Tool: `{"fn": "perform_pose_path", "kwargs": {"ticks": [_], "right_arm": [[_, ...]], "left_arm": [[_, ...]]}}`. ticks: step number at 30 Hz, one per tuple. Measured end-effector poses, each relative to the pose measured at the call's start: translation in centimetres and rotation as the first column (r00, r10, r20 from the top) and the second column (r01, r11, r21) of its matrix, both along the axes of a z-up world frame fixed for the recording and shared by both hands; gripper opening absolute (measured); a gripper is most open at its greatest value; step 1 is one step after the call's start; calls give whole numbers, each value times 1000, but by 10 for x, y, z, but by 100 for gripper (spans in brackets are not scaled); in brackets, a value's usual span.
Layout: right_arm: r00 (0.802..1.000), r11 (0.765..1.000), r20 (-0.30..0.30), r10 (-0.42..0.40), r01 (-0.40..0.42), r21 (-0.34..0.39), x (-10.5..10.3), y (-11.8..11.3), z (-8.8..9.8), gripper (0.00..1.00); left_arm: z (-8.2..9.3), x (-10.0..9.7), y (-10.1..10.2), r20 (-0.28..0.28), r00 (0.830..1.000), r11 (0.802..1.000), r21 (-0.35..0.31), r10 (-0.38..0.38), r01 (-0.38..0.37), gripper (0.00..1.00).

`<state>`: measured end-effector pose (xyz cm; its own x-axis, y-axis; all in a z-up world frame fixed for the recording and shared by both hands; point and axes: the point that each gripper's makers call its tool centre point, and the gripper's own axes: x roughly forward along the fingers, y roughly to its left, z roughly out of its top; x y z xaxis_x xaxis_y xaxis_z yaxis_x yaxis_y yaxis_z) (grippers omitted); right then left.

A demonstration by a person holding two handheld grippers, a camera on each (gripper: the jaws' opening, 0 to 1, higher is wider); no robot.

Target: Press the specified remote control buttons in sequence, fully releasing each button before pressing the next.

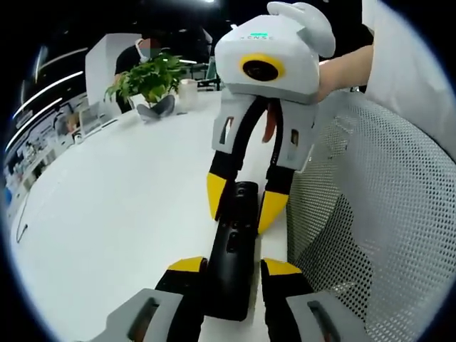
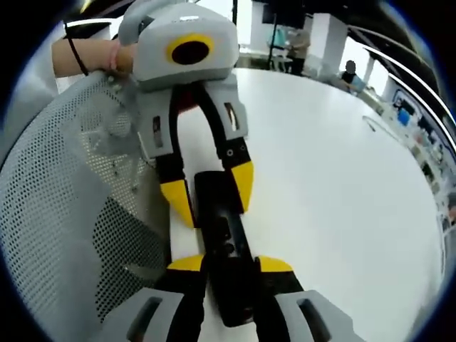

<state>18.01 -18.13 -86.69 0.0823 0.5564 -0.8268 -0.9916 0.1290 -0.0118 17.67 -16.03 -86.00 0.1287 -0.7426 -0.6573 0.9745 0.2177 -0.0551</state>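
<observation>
The white surface [image 1: 121, 206] carries a black remote control [image 1: 231, 249] lying near its edge, and farther off a potted green plant [image 1: 148, 78] beside a white cup [image 1: 187, 92].

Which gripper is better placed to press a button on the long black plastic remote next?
Probably the right gripper: the long black plastic remote's small buttons lie just ahead of its yellow tips. The left gripper straddles the far end, perhaps steadying it.

The remote control [image 1: 234, 249] [image 2: 226, 246] was a long, slim black bar with dark buttons along its upper face. It lay flat on the white counter [image 1: 121, 214] [image 2: 335, 185] near the edge, with yellow-tipped fingers [image 1: 187, 266] [image 2: 187, 264] flanking both its ends
</observation>
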Motion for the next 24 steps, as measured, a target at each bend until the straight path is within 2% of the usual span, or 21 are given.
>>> {"fn": "perform_pose_path", "kwargs": {"ticks": [1,5,7,10,12,13,14,18,20,22,24], "right_arm": [[1000,1000,-2,-3,3,2,0,0,0,23],[1000,1000,2,-24,24,13,1,1,0,22],[1000,1000,4,-24,24,14,1,1,0,22],[1000,1000,2,-25,25,16,1,1,0,22],[1000,999,1,-29,29,16,1,1,0,22],[1000,999,1,-31,31,16,1,1,0,22],[1000,999,1,-30,30,15,1,1,0,22],[1000,1000,0,-25,25,10,1,1,0,22],[1000,1000,-1,-26,26,11,1,1,0,22],[1000,1000,0,-27,27,11,1,1,0,22],[1000,1000,-2,-29,29,11,1,1,0,22]], "left_arm": [[0,-1,-1,-12,1000,1000,-6,1,-1,37],[0,-2,0,4,1000,1000,9,-20,20,49],[2,-1,4,-1,1000,1000,25,-6,6,52],[20,5,2,-13,998,997,-43,60,-60,57],[34,8,3,-8,994,991,-80,105,-106,72],[38,10,5,5,993,989,-85,122,-121,80],[43,13,6,31,989,986,-95,143,-139,84],[65,14,13,45,977,967,-155,210,-201,92],[75,17,17,72,967,955,-189,244,-227,99],[83,18,21,105,957,947,-212,269,-243,100],[96,19,22,148,944,930,-271,294,-248,100]]}}
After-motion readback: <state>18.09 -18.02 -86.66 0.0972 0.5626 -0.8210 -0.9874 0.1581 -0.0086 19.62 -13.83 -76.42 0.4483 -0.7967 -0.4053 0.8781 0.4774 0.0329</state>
